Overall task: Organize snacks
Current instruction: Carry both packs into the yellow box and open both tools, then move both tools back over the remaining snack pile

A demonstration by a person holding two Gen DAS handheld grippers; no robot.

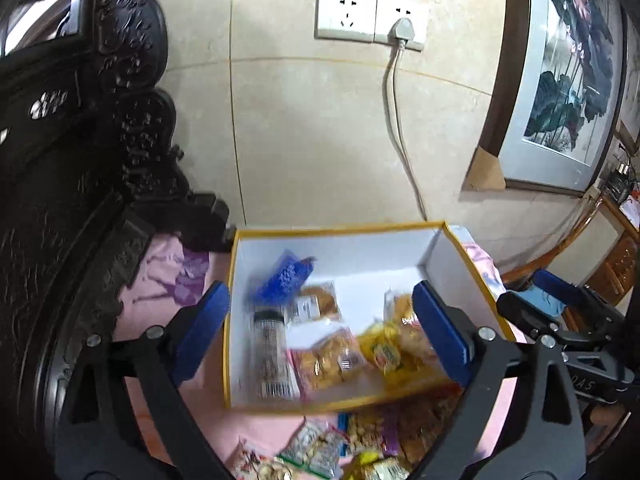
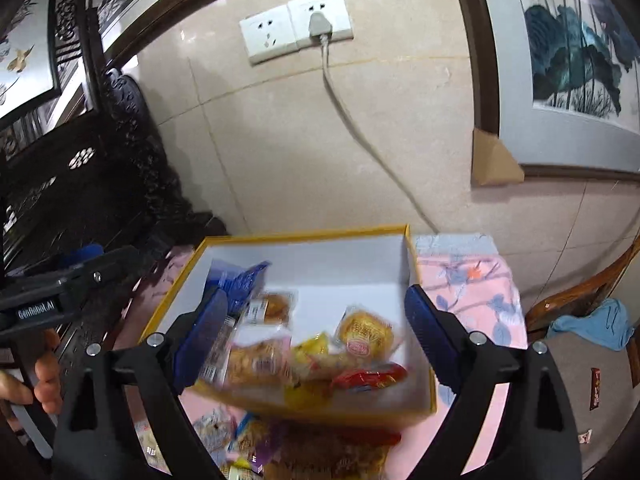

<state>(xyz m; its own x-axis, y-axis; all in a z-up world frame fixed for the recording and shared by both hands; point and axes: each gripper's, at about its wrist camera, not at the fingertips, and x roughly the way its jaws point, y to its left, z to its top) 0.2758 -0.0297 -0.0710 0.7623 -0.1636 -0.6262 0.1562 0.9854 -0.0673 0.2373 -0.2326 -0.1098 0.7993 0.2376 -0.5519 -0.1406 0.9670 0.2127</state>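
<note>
A yellow-rimmed box (image 1: 234, 280) (image 2: 414, 276) with a white inside stands on a pink cloth. In it lie a blue packet (image 1: 286, 276) (image 2: 236, 280), a dark striped packet (image 1: 270, 352), biscuit packets (image 1: 324, 360), yellow packets (image 1: 384, 352) and a red packet (image 2: 368, 378); they look blurred. My left gripper (image 1: 324, 328) hovers open over the box's near half, nothing between its pads. My right gripper (image 2: 318, 338) is also open above the box, holding nothing. More snacks (image 1: 360, 440) (image 2: 304, 448) are heaped in front of the box.
Dark carved wooden furniture (image 1: 80, 200) borders the left side. A tiled wall with sockets and a plugged cord (image 1: 400, 120) rises behind the box. A framed painting (image 1: 560, 80) leans at the right, near a wooden chair with a blue cloth (image 2: 596, 328).
</note>
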